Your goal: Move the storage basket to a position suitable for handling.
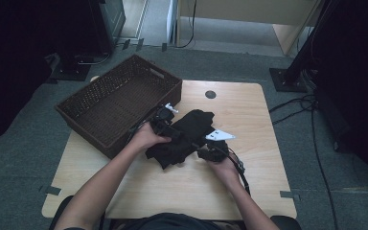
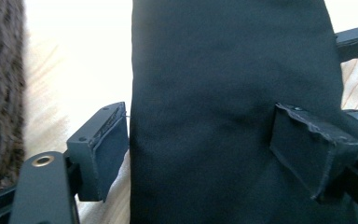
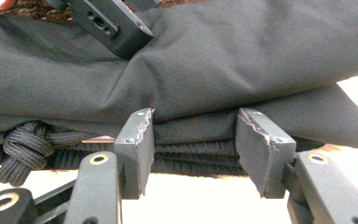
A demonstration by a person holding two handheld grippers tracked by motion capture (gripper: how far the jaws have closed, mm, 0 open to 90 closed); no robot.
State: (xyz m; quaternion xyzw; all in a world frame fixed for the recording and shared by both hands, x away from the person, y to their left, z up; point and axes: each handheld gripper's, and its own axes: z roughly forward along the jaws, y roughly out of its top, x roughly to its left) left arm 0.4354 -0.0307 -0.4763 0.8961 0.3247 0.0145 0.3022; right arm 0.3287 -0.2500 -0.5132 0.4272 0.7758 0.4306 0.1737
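A folded black garment (image 1: 187, 134) lies on the wooden table (image 1: 182, 191), right of a wicker basket (image 1: 96, 82). My left gripper (image 1: 169, 128) rests at the garment's left edge. In the left gripper view its jaws (image 2: 200, 149) stand wide open with the black cloth (image 2: 223, 93) between the pads. My right gripper (image 1: 209, 151), topped by a grey plate, is at the garment's near right side. In the right gripper view its jaws (image 3: 193, 140) are parted in front of the stacked folded edge (image 3: 214, 60), not pinching it. A knotted black drawstring (image 3: 23, 149) hangs at the left.
The dark brown wicker basket (image 2: 2, 93) sits at the table's left rear, close to my left hand. A small round black disc (image 1: 210, 94) is set in the table behind the garment. Cables and stand bases lie on the grey floor to the right.
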